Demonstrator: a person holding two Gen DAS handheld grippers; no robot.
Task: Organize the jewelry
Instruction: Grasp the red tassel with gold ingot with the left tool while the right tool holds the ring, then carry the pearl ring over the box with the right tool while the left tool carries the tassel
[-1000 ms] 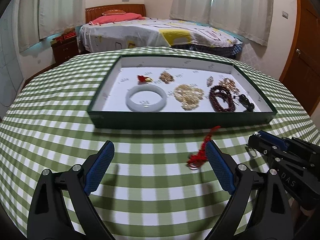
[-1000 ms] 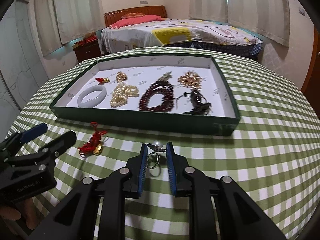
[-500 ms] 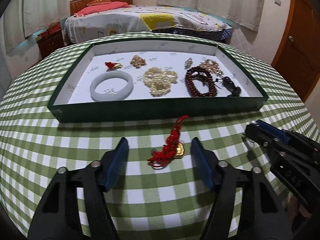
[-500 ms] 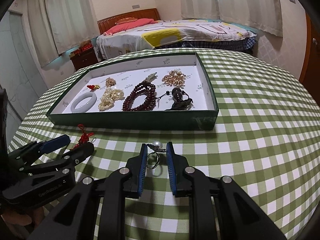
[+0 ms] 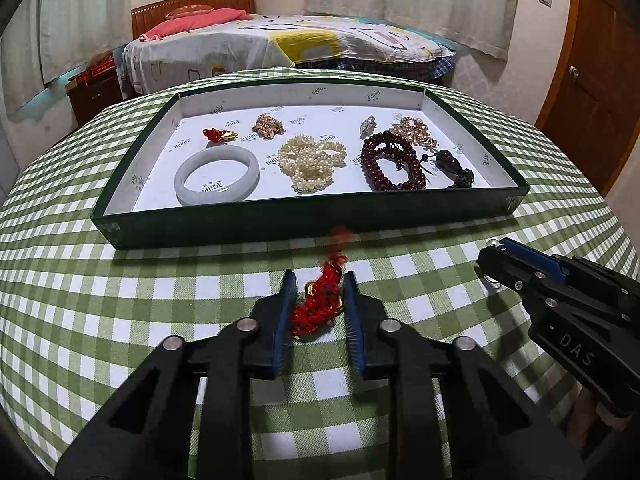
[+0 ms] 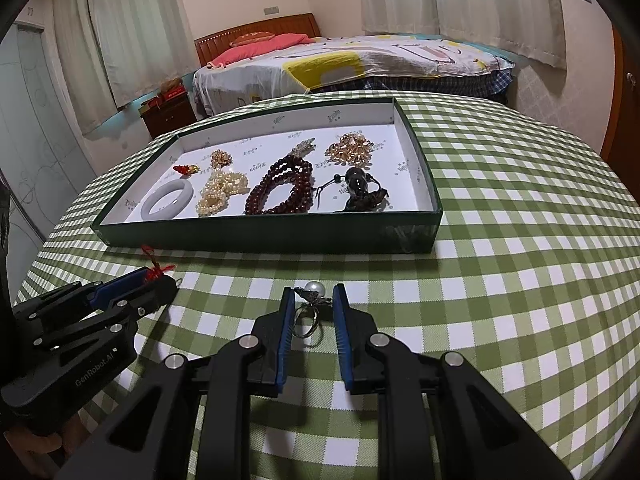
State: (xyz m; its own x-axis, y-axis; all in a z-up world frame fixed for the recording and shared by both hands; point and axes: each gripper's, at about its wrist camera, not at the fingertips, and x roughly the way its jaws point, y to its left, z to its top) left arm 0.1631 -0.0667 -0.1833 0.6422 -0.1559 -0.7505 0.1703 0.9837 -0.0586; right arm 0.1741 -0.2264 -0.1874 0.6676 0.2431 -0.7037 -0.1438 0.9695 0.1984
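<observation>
While the right claw (image 6: pixel 314 312) grips a pearl ring (image 6: pixel 308 314), the left claw (image 5: pixel 318 304) — jaws just closing — pinches the red knot charm (image 5: pixel 320 304).

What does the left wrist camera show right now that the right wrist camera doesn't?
Left wrist only: the left gripper, whose jaws have just been closing, pinches the red knotted charm with its gold piece.

Right wrist only: the right gripper is shut on the pearl ring.

Both: the green tray holding the white bangle, pearl strand and dark red beads, on the checked tablecloth.
</observation>
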